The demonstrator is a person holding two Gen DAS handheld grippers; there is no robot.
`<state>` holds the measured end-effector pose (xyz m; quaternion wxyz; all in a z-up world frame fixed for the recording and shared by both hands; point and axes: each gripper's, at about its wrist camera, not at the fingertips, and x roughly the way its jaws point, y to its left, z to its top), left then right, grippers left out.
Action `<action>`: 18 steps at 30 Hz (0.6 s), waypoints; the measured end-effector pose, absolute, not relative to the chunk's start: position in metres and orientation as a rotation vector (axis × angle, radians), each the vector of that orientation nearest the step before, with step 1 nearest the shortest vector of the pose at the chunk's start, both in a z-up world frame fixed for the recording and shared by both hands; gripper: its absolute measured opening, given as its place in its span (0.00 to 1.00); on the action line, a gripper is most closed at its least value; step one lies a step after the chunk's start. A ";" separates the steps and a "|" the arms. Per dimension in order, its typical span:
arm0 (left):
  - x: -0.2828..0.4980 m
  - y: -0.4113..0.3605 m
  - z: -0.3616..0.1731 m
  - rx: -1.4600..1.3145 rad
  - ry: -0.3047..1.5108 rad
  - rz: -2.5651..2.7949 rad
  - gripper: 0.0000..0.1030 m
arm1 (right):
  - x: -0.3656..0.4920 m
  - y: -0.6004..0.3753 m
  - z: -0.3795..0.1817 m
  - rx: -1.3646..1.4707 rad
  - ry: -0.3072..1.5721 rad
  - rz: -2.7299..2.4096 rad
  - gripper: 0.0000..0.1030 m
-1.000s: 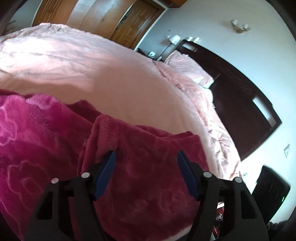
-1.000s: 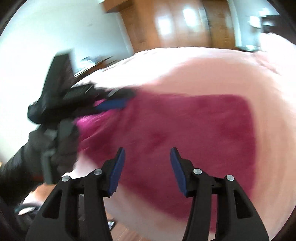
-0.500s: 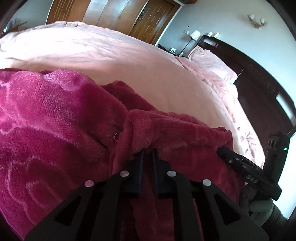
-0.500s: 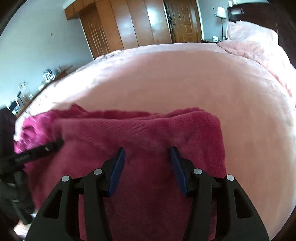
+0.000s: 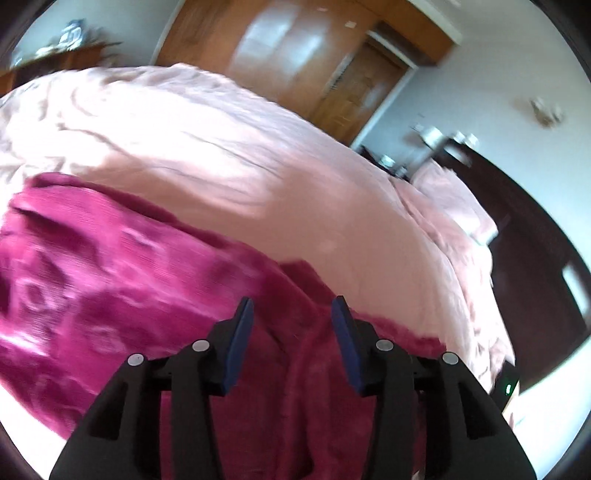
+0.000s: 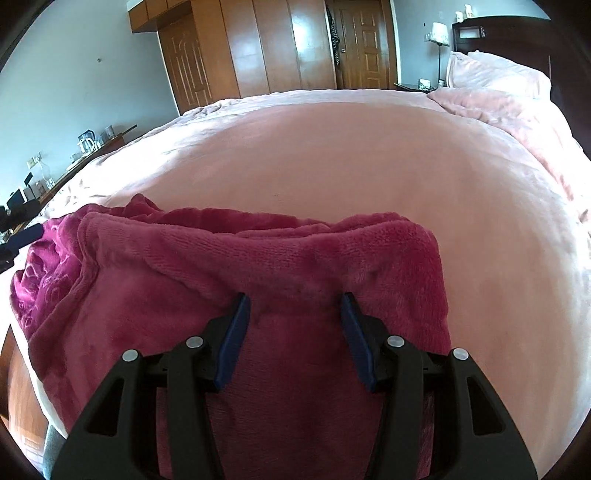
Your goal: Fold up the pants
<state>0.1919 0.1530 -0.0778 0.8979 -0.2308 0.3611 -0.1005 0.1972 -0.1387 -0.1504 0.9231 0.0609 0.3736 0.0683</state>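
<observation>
The pants [image 6: 258, 295] — one plush magenta pair — lie bunched in soft layers at the near edge of the pink bed [image 6: 351, 158], with a folded-over edge running left to right across the right wrist view and a patterned side showing at the far left of the heap. The step in hand looks like the pause between one fold and the next: the left hand-held gripper [image 5: 291, 314] has just been opening, its jaws now parted with a ridge of the fabric lying under the gap and nothing pinched, so it has released. The right hand-held gripper [image 6: 293, 308] hangs low over the folded pile, its blue pads [image 6: 236, 328] spread apart above the cloth and apparently not pressing on it — also released. The next move, as I judge it, calls for both to pick fresh hold points on an edge of the heap and to take all the layers together, since thick fleece like this may slip or drag unevenly. Counted: one pair of pants, one bed, two hand-held grippers, and one pillow [image 6: 495, 70] at the far right near the dark headboard [image 6: 517, 33].
</observation>
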 end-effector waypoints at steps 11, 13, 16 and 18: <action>0.156 0.282 -0.067 -0.465 0.695 0.065 0.60 | 0.187 -0.137 -0.134 0.189 0.759 0.094 0.52; 0.148 0.306 -0.069 -0.480 0.689 0.098 0.64 | 0.183 -0.135 -0.128 0.185 0.743 0.083 0.52; 0.138 0.336 -0.074 -0.512 0.667 0.142 0.73 | 0.178 -0.131 -0.119 0.171 0.721 0.078 0.52; 0.132 0.354 -0.079 -0.534 0.637 0.148 0.78 | 0.177 -0.127 -0.115 0.166 0.713 0.077 0.52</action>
